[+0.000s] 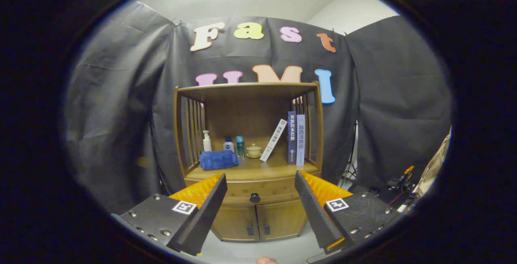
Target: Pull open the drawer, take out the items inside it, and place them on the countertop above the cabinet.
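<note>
A wooden cabinet (250, 163) stands ahead of me against the booth's wall. Its drawer (258, 193) is closed, with a dark round knob (255, 198) at its middle. My gripper (260, 183) is open and some way in front of the cabinet. The knob shows in the gap between the fingers (212, 205), well beyond their tips, and nothing is held. The countertop (258, 166) above the drawer carries a folded blue towel (218, 160) on its left part. What lies inside the drawer is hidden.
On the countertop stand a white pump bottle (207, 141), two small bottles (234, 145), a lidded cup (254, 150), a leaning book (274, 140) and two upright books (296, 139). Two small doors (261, 219) sit below the drawer. A tripod and gear (398, 185) stand at the right.
</note>
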Demonstrator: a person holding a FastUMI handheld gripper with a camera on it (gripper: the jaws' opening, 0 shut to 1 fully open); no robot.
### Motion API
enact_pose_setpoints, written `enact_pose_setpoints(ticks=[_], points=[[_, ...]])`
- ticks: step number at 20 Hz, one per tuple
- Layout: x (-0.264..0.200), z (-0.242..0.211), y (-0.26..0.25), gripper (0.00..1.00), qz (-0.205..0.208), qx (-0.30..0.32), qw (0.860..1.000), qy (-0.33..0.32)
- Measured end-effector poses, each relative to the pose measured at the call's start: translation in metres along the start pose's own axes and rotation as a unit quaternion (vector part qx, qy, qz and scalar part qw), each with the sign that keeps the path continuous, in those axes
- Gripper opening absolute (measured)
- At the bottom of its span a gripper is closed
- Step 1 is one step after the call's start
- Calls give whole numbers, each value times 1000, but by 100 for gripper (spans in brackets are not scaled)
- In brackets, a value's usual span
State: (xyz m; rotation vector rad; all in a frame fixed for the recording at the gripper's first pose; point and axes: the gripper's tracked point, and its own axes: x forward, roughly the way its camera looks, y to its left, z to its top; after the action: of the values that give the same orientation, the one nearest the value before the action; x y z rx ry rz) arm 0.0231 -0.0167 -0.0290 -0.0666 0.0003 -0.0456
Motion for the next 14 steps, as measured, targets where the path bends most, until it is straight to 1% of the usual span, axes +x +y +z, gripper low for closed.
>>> enact_pose_setpoints(ticks=[3,6,10,14], points=[[20,-16,-6,100,11,8,1000,9],[48,-33,-10,100,23,11,1000,2],[91,-89,-13,100,30,17,999,8],[134,-155,-15,100,15,23,1000,6]])
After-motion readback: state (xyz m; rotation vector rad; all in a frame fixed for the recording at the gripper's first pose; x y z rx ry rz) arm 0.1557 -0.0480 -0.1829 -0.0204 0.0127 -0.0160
